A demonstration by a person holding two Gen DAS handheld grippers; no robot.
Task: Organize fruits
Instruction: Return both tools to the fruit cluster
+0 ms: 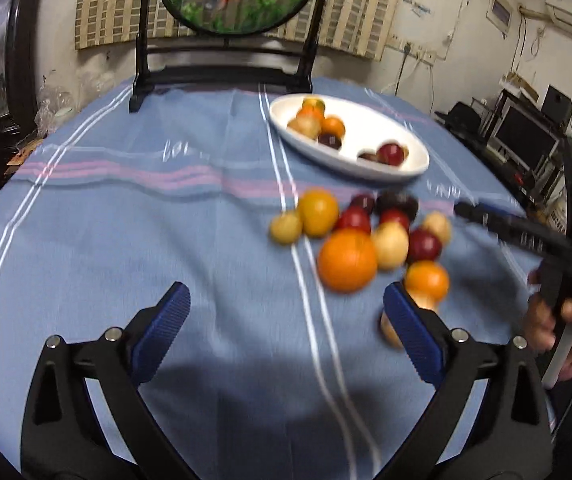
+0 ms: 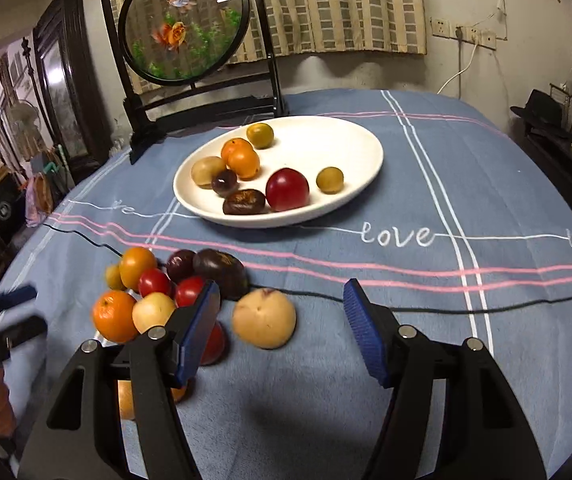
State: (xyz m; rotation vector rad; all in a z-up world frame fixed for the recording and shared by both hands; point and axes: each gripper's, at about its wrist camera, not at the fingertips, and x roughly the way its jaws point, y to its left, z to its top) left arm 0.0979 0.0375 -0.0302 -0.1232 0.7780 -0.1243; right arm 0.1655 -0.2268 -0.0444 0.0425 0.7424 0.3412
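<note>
A white oval plate [image 2: 349, 140] at the table's far middle holds several fruits, among them a red plum [image 2: 287, 189] and oranges. It also shows in the left wrist view [image 1: 369, 120]. A loose pile of fruits [image 1: 361, 236] lies on the blue cloth in front of it, including a big orange [image 1: 346, 260] and a pale peach [image 2: 264, 317]. My left gripper [image 1: 286, 308] is open and empty, left of the pile. My right gripper [image 2: 282, 304] is open and empty, with the peach between its fingers' line. The left view is blurred.
A round goldfish screen on a black stand [image 2: 184, 20] stands at the table's back edge. A thin black cable [image 2: 445, 308] runs across the blue striped tablecloth [image 2: 485, 200]. Shelves and equipment stand beyond the table's right side [image 1: 525, 132].
</note>
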